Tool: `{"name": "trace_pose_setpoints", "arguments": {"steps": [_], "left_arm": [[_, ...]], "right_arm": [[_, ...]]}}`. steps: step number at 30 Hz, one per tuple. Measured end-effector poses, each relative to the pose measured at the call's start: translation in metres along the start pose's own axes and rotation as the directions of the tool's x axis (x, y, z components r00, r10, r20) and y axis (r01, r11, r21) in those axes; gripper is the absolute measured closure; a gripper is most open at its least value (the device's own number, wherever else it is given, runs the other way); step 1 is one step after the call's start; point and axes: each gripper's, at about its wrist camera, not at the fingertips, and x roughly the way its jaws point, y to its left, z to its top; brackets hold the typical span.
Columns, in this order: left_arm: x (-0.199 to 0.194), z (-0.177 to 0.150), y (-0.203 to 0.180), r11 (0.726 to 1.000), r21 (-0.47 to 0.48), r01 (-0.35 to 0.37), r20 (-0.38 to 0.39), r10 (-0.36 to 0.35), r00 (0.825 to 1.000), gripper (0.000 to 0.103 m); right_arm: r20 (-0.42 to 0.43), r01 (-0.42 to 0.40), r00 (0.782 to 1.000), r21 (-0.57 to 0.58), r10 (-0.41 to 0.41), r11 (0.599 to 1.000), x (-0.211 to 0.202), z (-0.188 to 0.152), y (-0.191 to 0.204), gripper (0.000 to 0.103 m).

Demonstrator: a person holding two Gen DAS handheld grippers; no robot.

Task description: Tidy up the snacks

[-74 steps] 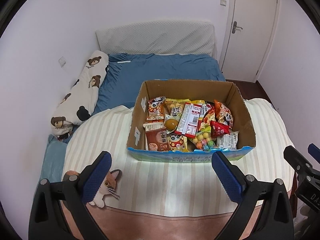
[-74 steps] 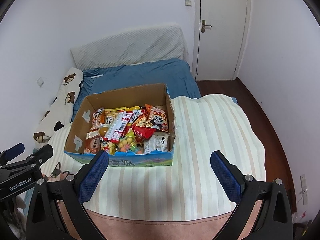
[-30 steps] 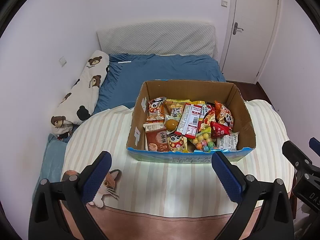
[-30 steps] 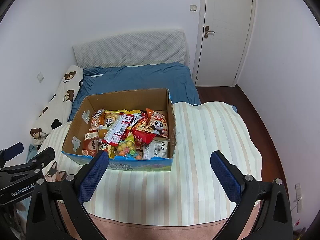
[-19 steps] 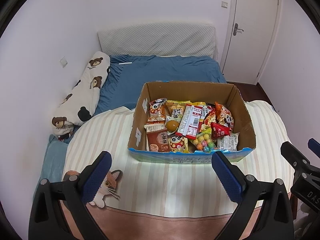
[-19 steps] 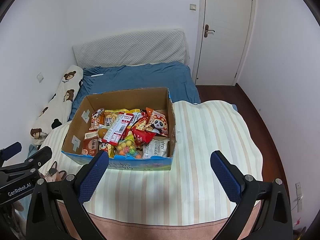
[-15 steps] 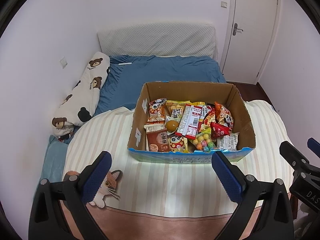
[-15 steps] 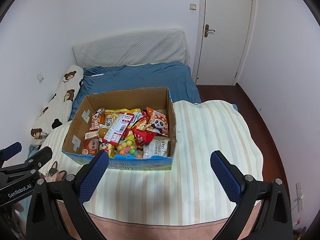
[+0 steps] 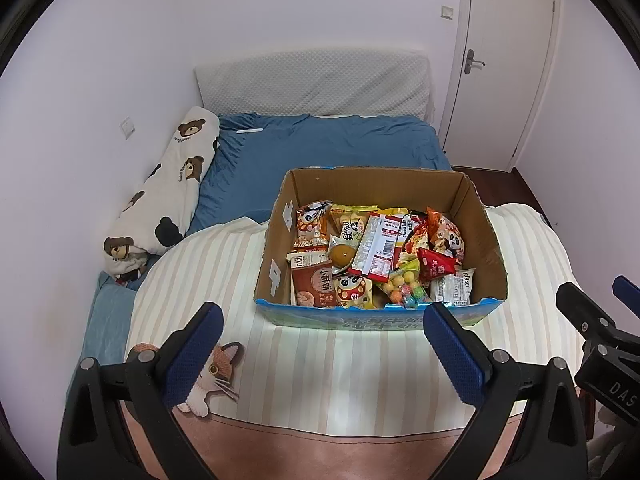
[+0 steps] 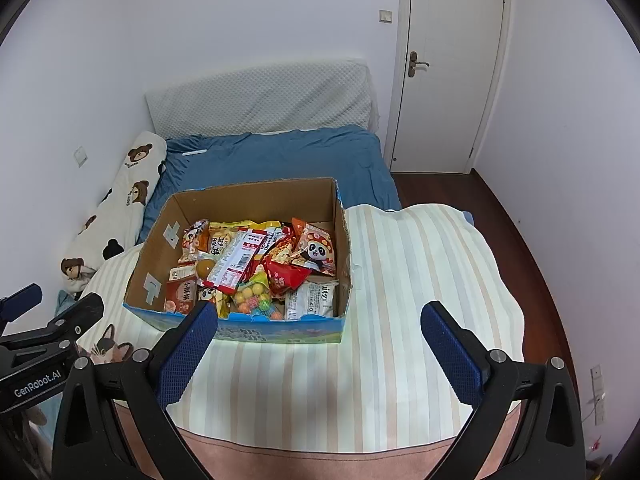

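Brimming cardboard box [image 9: 486, 232] holds jumbled snack packets [image 9: 376, 246].

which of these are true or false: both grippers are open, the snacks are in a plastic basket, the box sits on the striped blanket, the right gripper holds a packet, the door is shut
1. Both grippers are open. True: the left gripper and the right gripper each have their jaws spread wide.
2. The snacks are in a plastic basket. False: they fill a cardboard box.
3. The box sits on the striped blanket. True.
4. The right gripper holds a packet. False: nothing is between its fingers.
5. The door is shut. True.
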Motion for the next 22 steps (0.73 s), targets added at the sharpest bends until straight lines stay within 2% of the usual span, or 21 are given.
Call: {"name": "trace_pose_setpoints", "arguments": {"steps": [22], "left_arm": [[-0.0048,0.0041,-0.0036,1.0,0.005,0.0,0.014,0.0,1.0,0.0]], "right_arm": [[0.001,-0.006,1.0,-0.002,0.006,1.0,-0.0016,0.0012,-0.0006,0.0]]}}
